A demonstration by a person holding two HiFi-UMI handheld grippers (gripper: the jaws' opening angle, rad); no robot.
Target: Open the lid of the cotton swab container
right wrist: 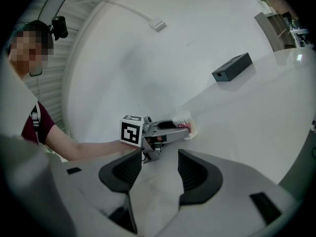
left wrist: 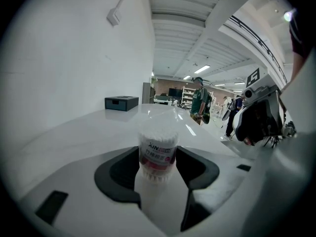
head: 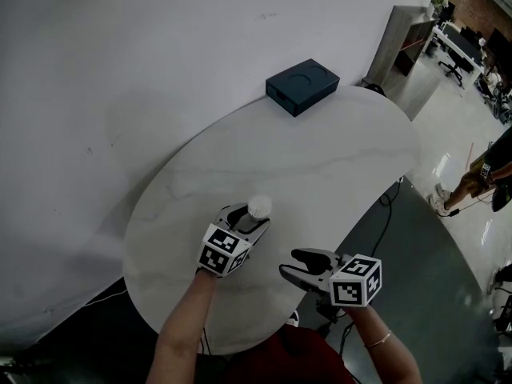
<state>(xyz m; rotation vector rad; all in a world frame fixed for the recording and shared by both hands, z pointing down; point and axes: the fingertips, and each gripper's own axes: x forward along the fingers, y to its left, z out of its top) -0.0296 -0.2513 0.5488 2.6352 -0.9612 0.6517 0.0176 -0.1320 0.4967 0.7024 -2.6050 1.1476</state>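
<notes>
Cotton swab container (head: 258, 207) has its lid on as far as anyone can tell, so the actual opening hasn't happened yet and pretty much the whole job is left. It stands upright on the white table (head: 336, 158), a bit left of centre in the head view, right between the jaws of the left gripper (head: 248, 219), whose pads look snug against both sides, so that's probably a steadying grip on the body. The right gripper (head: 290, 261) sits lower and to the right, jaws spread with nothing in them, near the container but clearly apart from it.
</notes>
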